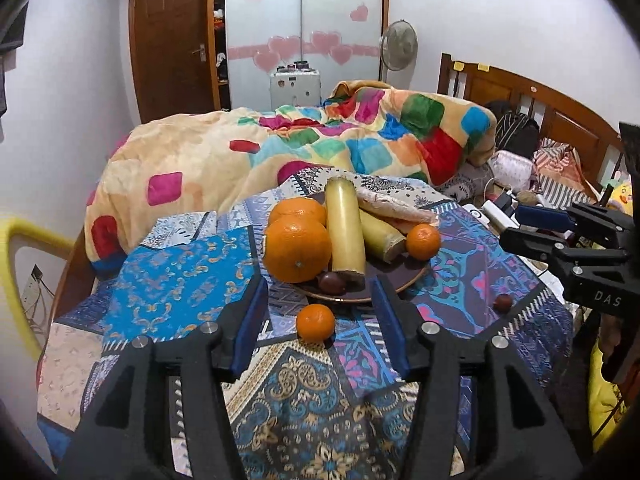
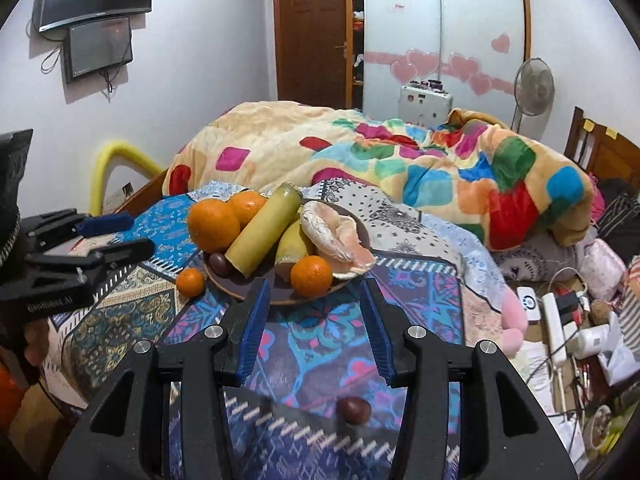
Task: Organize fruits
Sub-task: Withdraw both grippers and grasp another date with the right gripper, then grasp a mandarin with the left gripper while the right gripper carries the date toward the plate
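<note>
Patterned blue cloth [image 1: 180, 272] covered the bench, with a bed under a bright patchwork blanket [image 1: 320, 140] beyond it and a wooden door [image 1: 172, 36] at the far wall. Both tools hung low over the near edge, level and aimed at the plate [image 1: 400, 276]: the left tool [image 1: 318, 312] spread wide and empty around a small orange [image 1: 315, 323] on the cloth, the right tool [image 2: 312, 320] likewise wide and empty. On the plate, a long yellow stalk [image 1: 345, 226] lay lengthwise, near to far, beside two large oranges [image 1: 297, 252].
</note>
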Motion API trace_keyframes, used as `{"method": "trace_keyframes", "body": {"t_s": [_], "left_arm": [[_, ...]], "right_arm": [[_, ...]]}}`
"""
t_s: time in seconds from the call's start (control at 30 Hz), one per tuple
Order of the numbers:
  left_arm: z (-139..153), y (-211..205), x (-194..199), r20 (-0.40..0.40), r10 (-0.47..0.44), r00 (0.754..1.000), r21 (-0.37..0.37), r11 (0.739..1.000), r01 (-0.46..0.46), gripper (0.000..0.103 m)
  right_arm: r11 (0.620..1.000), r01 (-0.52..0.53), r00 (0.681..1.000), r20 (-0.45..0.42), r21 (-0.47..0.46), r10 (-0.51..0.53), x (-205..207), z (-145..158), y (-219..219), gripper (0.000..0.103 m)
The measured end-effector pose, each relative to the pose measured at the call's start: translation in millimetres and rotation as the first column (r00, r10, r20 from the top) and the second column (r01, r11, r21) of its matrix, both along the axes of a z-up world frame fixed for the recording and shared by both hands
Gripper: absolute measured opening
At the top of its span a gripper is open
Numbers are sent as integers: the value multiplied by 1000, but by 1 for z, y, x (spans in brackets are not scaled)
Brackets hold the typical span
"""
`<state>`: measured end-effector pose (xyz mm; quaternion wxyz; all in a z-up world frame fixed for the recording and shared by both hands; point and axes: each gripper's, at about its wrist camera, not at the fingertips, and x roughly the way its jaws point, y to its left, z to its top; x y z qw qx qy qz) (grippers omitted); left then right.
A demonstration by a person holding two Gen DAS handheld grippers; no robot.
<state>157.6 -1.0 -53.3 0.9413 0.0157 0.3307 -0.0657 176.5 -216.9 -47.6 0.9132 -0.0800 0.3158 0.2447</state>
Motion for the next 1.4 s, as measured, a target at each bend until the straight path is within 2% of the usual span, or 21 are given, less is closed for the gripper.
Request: {"method": "trace_keyframes", "body": {"t_s": [0.2,0.37,0.67,0.7,0.77,0.83,1.4], "left_arm": [[-1,5,-18,-5,1,1000,13,1000,-1,56],[-16,9,-24,-39,1,999,24,1000,0,56],[-51,15,-23,-128,7,992,54,999,0,56],[-55,15,-22,-136,7,991,53,999,0,56],[-59,15,-19,-147,8,989,51,999,0,56],[-62,15,-17,-154,7,988,47,999,0,56],[-70,9,37,-205,1,979,-1,1000,-1,56]], "right_arm": [[999,15,1000,-8,-39,-15,-15,-10,-9,43],[996,34,998,-54,-86,-39,-17,-36,-20,43],[996,62,983,-171,-67,-72,-5,-77,-36,43],[996,63,983,-171,-66,-74,-5,-79,-37,40],[995,68,985,-154,-72,-78,-5,-80,-36,32],[996,56,986,-155,-63,-66,-4,-79,-35,18],[1000,3,994,-111,-2,-3,6,-64,-19,17]]}}
